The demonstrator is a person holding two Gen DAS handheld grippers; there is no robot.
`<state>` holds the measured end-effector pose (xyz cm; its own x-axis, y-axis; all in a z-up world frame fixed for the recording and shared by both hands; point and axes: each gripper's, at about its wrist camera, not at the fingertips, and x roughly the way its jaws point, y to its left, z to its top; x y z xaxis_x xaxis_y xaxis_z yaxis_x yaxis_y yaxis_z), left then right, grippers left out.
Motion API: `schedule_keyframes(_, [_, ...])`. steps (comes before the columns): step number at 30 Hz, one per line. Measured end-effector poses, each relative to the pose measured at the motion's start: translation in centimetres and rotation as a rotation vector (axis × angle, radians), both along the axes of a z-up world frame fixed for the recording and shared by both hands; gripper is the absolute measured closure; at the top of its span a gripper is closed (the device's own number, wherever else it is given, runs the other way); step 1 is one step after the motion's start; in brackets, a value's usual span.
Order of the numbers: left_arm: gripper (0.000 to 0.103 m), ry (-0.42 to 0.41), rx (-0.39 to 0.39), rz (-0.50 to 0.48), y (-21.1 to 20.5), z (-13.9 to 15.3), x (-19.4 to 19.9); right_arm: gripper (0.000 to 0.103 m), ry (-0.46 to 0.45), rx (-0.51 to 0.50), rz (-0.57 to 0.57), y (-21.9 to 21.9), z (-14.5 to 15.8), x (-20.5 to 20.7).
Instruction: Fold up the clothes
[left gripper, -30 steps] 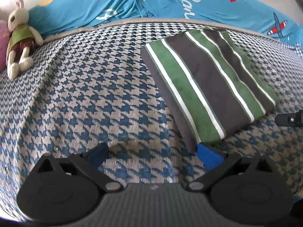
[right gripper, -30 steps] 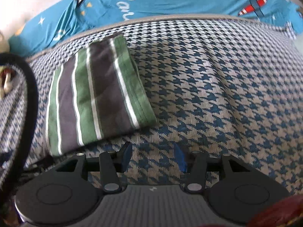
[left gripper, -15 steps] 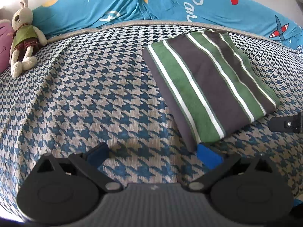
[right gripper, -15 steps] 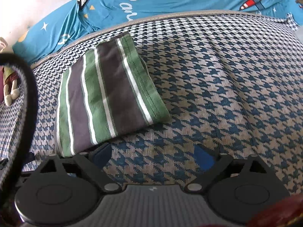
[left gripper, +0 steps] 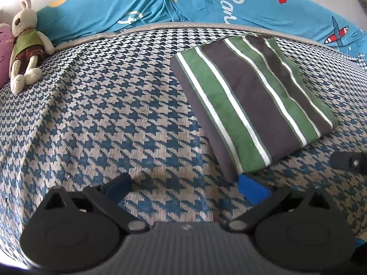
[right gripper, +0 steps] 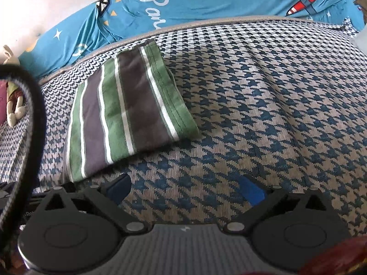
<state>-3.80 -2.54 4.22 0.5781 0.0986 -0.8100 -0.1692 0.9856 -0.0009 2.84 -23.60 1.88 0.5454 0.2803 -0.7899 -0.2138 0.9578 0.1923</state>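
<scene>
1. Garment [left gripper: 252, 105]: 1 folded piece, striped green, dark grey and white, lying flat as a neat rectangle on the bed [left gripper: 114, 105]. In the left wrist view it sits right of centre, stripes running from far left to near right; its near corner lies just beside the right pad of the left gripper [left gripper: 185, 186]. In the right wrist view the garment [right gripper: 123, 114] sits left of centre, its near edge just beyond the left pad of the right gripper [right gripper: 184, 189]. No jaws touch it.

2. Bed: covered in a blue and beige houndstooth spread with a grey piped far edge. The spread is bare near and to the left in the left wrist view, and bare to the right in the right wrist view.

3. Left gripper: jaws released, spread wide, nothing between them but the spread. Blue pads visible on both fingers.

4. Right gripper: jaws opening, now spread wide, with only the spread between them. A black part of it shows at the right edge of the left wrist view.

5. Sheet [left gripper: 206, 4]: bright blue, printed with stars, white lettering and an aeroplane, along the far side of the bed.

6. Rabbit [left gripper: 25, 43]: 1 plush toy in a green top, lying at the far left of the bed, well apart from the garment. A pink item beside it is cut off by the frame.
</scene>
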Motion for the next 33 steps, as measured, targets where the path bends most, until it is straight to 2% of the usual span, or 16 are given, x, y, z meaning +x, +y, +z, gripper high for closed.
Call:
schedule_keyframes(4, [0.000, 0.001, -0.015, -0.016, 0.2, 0.3, 0.2, 0.000, 0.025, 0.051, 0.026, -1.1, 0.4, 0.5])
schedule_keyframes(7, [0.000, -0.038, -0.055, -0.026, 0.6, 1.1, 0.5, 0.001, 0.047, 0.168, 0.004, -2.7, 0.7, 1.4])
schedule_keyframes(10, [0.000, -0.047, -0.092, -0.031, 1.3, 1.6, 1.3, 0.002, 0.067, 0.240, -0.005, -3.4, 0.4, 1.9])
schedule_keyframes(15, [0.000, -0.055, -0.176, -0.049, 2.5, 2.1, 3.1, 0.004, 0.033, 0.160, 0.044, -2.4, 0.3, 2.5])
schedule_keyframes(20, [0.000, -0.060, -0.151, -0.047, 2.9, 2.2, 4.9, 0.009, 0.066, 0.175, 0.032, -1.5, -0.2, 4.1])
schedule_keyframes(25, [0.000, -0.068, -0.149, -0.068, 3.2, 2.3, 6.8, 0.020, 0.066, 0.209, 0.009, -2.4, 0.0, 3.9])
schedule_keyframes(26, [0.000, -0.069, -0.159, -0.069, 3.3, 2.3, 7.1, 0.022, 0.067, 0.217, -0.001, -2.5, 0.0, 4.1])
schedule_keyframes(28, [0.000, -0.072, -0.179, -0.073, 3.6, 2.2, 7.8, 0.033, 0.066, 0.226, -0.006, -2.6, 0.0, 4.2])
schedule_keyframes(30, [0.000, -0.072, -0.214, -0.069, 4.0, 2.1, 8.5, 0.037, 0.067, 0.237, -0.003, -2.6, 0.0, 4.3])
schedule_keyframes(31, [0.000, -0.071, -0.233, -0.066, 4.2, 2.0, 8.8, 0.043, 0.070, 0.247, 0.002, -2.7, 0.0, 4.2])
schedule_keyframes(33, [0.000, -0.069, -0.272, -0.062, 4.6, 1.8, 9.5, 0.046, 0.084, 0.271, 0.010, -2.8, -0.1, 4.1])
